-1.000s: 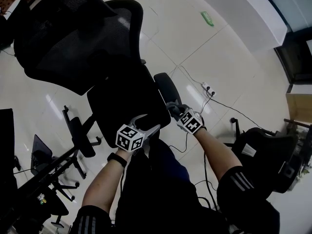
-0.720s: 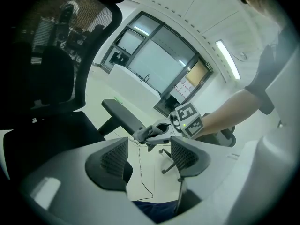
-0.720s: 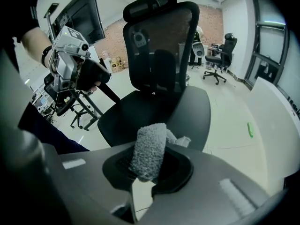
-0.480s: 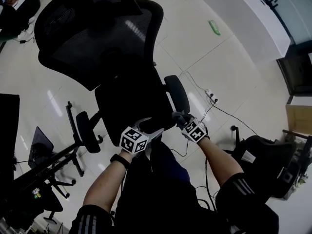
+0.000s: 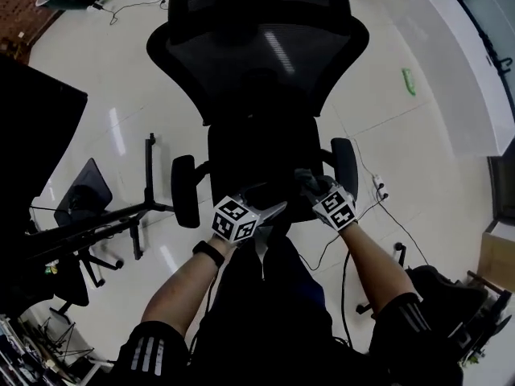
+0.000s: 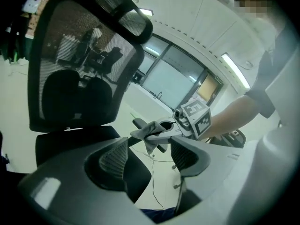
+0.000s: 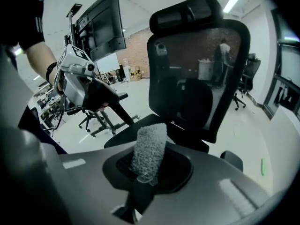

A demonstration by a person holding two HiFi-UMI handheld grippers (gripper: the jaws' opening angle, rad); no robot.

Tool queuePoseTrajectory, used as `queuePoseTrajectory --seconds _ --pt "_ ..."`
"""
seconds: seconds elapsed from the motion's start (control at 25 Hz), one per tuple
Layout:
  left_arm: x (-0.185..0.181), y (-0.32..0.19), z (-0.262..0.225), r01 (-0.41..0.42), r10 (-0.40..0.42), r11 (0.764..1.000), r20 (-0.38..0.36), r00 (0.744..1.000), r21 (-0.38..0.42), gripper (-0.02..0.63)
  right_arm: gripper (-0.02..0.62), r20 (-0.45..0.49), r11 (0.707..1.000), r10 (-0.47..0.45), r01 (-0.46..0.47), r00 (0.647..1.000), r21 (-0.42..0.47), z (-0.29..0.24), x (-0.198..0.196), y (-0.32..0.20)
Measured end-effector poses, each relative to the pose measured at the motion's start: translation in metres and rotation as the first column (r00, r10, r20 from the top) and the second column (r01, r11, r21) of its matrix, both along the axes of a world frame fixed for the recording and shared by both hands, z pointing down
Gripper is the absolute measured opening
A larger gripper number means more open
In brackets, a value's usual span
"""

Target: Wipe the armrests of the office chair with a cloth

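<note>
The cloth (image 7: 149,149) is pinched in the right hand-held gripper (image 7: 144,175), the left hand-held gripper (image 6: 149,150) is held spread and empty, and both armrests (image 5: 184,191) are judged not yet wiped.

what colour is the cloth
Grey, with a nubby texture; the fuzzy grey cloth shows best in the right gripper view.

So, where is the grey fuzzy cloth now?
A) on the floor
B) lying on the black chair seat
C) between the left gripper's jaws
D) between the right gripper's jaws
D: the grey fuzzy cloth sticks up from the right gripper, whose jaws are closed on it.
</note>
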State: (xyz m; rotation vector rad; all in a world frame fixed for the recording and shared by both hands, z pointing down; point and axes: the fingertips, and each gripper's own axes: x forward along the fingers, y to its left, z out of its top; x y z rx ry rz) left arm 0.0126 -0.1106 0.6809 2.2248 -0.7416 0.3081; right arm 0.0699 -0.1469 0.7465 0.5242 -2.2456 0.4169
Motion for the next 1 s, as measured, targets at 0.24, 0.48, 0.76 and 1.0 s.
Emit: queuePoseTrajectory --seconds 0.24,0.48,0.76,1.0 --pt "-0.085 -0.007 -0.001 0.163 -0.163 0.987 0.021 0.986 0.016 0.307 0.035 0.024 0.988 -0.149 0.148 0.989 0.032 -0.011 -0.086 -0.018" --pt "-0.165 -0.007 -0.002 0.316 -0.317 0.948 0.037 0.948 0.036 0.307 0.035 0.048 0.957 -0.287 0.285 0.957 0.052 -0.026 -0.175 -0.024" --pt "-0.243 -0.001 -0.002 0.462 -0.463 0.886 0.042 0.885 0.043 0.307 0.035 0.055 0.904 -0.427 0.425 0.903 0.044 -0.024 -0.271 -0.016" --pt "-0.292 0.014 0.002 0.532 -0.534 0.846 0.047 0.844 0.044 0.307 0.035 0.041 0.87 -0.493 0.492 0.869 0.023 -0.011 -0.339 -0.01"
